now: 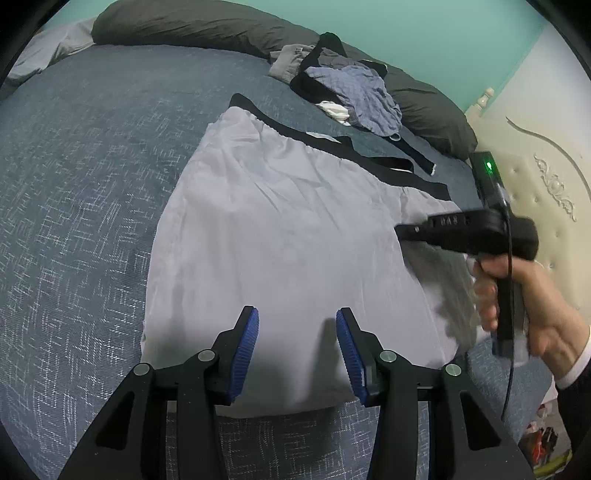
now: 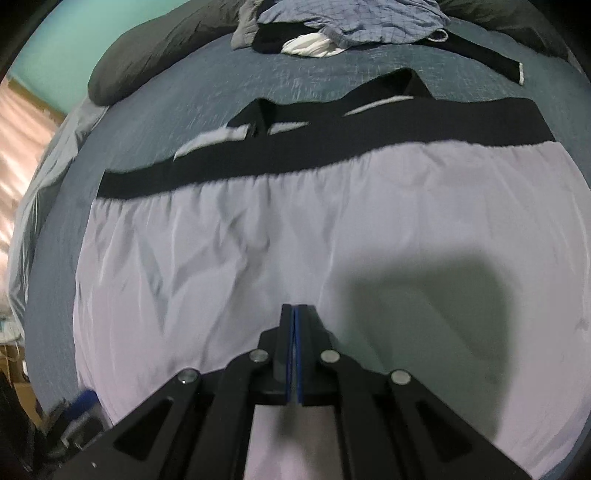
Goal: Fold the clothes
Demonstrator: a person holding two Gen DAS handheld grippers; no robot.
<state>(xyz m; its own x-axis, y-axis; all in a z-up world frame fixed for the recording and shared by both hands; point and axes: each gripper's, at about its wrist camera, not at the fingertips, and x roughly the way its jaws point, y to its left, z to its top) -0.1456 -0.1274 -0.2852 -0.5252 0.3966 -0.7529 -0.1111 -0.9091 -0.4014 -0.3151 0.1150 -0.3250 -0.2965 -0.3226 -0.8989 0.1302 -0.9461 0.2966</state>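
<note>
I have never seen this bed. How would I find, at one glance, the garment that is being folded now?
Start from the blue bedspread that covers the bed. In its middle, nearer than the pile of clothes by the dark pillows, one pale lilac garment lies spread flat. Only this one is laid out, and a wide black waistband runs along its far edge.

Smooth, faintly sheened lilac cloth garment (image 1: 280,236) on matt, coarse-woven blue bedspread (image 1: 92,184)
</note>
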